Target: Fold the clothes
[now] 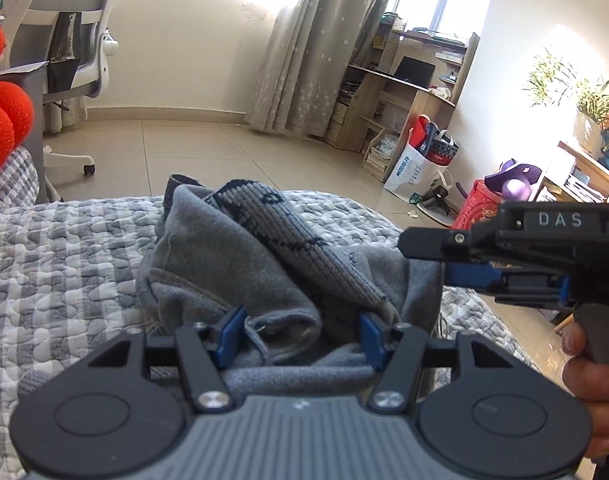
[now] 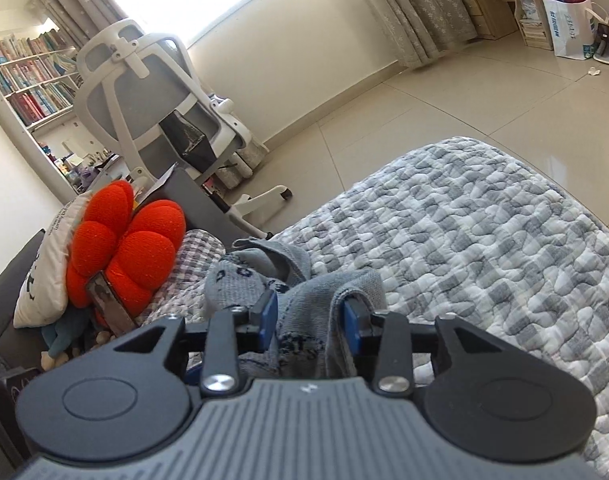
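Note:
A grey garment with a knitted dark-patterned band lies crumpled on the grey-and-white quilted bed. My left gripper is open, its blue pads on either side of a bunched fold of the garment. My right gripper enters from the right in the left wrist view, its fingers at the garment's right edge. In the right wrist view my right gripper is partly open with garment cloth bunched between its blue pads.
A red flower-shaped cushion and a white pillow lie at the bed's left end. A white office chair stands on the tiled floor beyond the bed. A desk, bags and plants stand to the right.

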### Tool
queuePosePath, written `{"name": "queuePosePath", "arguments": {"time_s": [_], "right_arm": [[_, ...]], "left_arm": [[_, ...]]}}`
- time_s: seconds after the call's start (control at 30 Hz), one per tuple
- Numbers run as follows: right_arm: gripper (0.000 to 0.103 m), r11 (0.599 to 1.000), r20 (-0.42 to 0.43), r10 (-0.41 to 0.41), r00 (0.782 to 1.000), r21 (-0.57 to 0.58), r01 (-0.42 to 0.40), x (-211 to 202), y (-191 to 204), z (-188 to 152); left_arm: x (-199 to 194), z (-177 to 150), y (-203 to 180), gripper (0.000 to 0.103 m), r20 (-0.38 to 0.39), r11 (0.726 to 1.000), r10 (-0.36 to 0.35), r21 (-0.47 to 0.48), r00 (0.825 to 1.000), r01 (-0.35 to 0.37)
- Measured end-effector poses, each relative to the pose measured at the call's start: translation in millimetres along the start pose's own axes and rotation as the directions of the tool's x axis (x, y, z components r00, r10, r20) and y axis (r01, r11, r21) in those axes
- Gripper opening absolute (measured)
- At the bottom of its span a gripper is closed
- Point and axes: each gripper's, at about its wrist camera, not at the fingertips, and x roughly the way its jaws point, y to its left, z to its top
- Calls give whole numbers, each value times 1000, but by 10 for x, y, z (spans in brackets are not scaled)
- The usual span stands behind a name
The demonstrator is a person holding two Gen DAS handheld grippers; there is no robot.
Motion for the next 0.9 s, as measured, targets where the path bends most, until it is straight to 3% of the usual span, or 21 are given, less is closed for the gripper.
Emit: {"name": "queuePosePath", "arguments": {"time_s": [0.13, 0.37, 0.47, 0.67, 0.9], "right_arm": [[39, 999, 4, 13, 1000, -38, -13, 41, 114, -31], [40, 988, 70, -94, 993, -117, 101, 4, 210, -53], [45, 970, 80, -187, 979, -142, 197, 40, 225, -74], [46, 968, 51, -215, 975, -124, 220, 39, 140, -56], [49, 968, -64, -231, 971, -114, 223, 26, -93, 50]], "left_arm": [[-31, -16, 4, 56, -1, 1000, -6, 8, 1000, 6], [-66, -56, -44, 55, 2, 1000, 1, 27, 1000, -1], [-79, -65, -32, 55, 3, 1000, 6, 29, 1000, -6], [-85, -62, 7, 55, 0, 1000, 8, 17, 1000, -8], [-62, -57, 38, 55, -10, 1000, 16, 7, 1000, -16]]}}
